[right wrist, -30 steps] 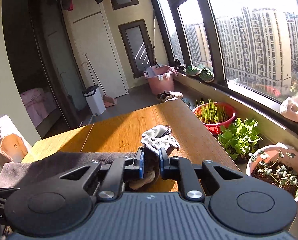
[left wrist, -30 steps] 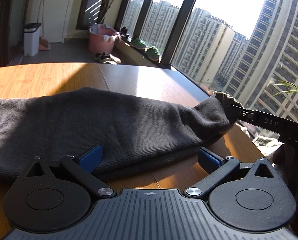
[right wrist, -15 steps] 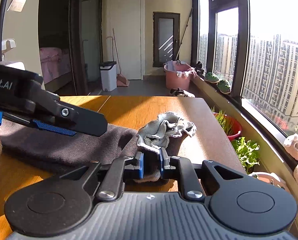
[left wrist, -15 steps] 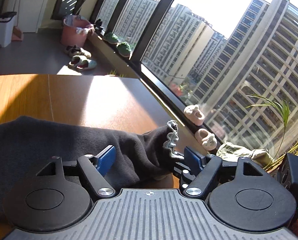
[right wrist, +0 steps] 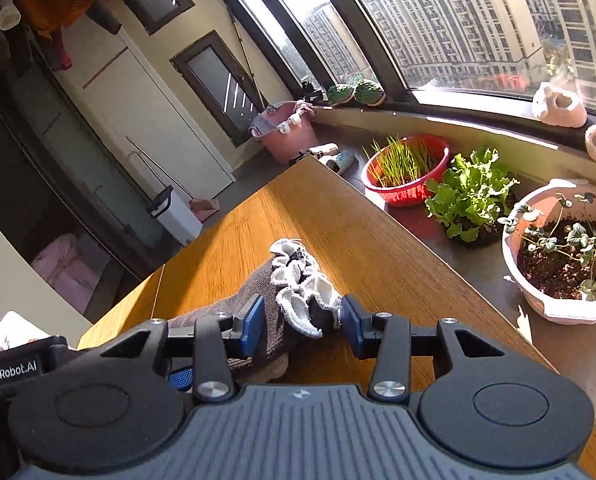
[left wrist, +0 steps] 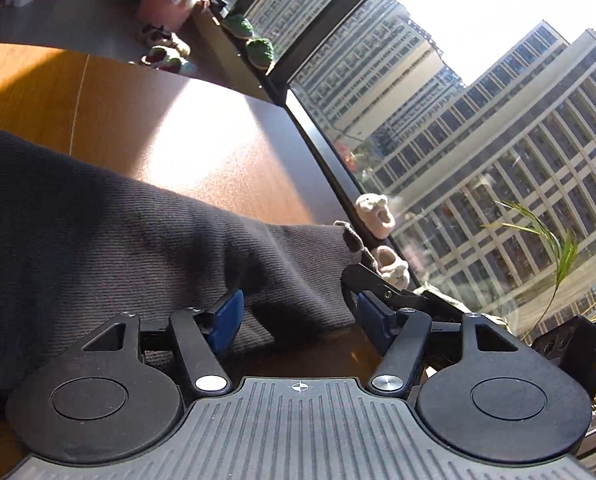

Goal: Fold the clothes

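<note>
**Inspector:** Where is the garment lying, and what are your fingers doing?

**Me:** The dark knit garment is lying along the wooden worktop, its narrow end with the pale frilled cuff reaching toward the window side. My left gripper is closing; the cloth is sitting between its blue pads, which are not yet pressing on it, so I am not holding anything there. My right gripper is opening around the cuff end; the cloth is between those pads too, but I am no longer clamping it.

**Inspector:** How far along is the folding?

**Me:** In my judgement, early to midway. The garment is looking doubled lengthwise into a long band, though I cannot tell how many layers are lying there. It is not yet a compact stack, and the cuff is bunching rather than lying flat.

**Inspector:** What is remaining?

**Me:** I am judging that the narrow end needs securing in the left fingers and carrying over the body, then smoothing. No other clothes are showing on the worktop.
</note>
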`<state>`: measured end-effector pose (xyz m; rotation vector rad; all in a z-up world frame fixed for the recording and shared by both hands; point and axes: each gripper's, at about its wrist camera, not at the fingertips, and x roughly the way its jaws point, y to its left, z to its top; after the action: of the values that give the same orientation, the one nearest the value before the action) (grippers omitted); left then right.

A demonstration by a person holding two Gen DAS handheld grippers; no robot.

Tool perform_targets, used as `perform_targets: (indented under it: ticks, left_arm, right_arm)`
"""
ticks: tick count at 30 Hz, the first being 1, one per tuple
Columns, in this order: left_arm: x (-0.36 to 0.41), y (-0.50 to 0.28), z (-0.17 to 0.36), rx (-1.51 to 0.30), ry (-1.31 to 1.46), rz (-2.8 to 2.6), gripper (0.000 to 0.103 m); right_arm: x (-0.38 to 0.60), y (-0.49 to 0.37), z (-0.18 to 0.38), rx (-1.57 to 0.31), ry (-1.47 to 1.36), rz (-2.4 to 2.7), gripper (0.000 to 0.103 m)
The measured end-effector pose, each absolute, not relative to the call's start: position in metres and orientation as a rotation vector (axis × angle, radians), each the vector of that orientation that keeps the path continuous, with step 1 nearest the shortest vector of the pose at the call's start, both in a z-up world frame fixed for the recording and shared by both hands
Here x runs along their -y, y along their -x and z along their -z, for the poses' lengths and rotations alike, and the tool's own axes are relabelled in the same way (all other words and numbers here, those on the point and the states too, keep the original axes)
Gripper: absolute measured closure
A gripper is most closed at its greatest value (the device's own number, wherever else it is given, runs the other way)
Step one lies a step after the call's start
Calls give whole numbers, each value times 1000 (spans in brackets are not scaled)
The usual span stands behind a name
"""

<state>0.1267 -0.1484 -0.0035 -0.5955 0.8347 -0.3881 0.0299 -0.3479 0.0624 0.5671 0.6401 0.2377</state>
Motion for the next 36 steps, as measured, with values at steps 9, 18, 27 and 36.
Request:
perform_targets:
  ticks: [9, 18, 27, 36]
  left_arm:
    - [120, -126, 20, -805, 723, 425, 36]
    - [113, -131, 27, -793, 735, 432, 40]
    - [121, -133, 28, -775, 713, 429, 32]
    - [115, -127, 11, -772, 666, 370, 21]
  right_arm:
    - [320, -37, -78, -564, -316, -251, 90]
    - [328, -37, -88, -563, -221, -114, 86]
    - [366, -30, -58, -685, -767, -229, 65]
    - [278, -8, -88, -478, -69, -314, 88]
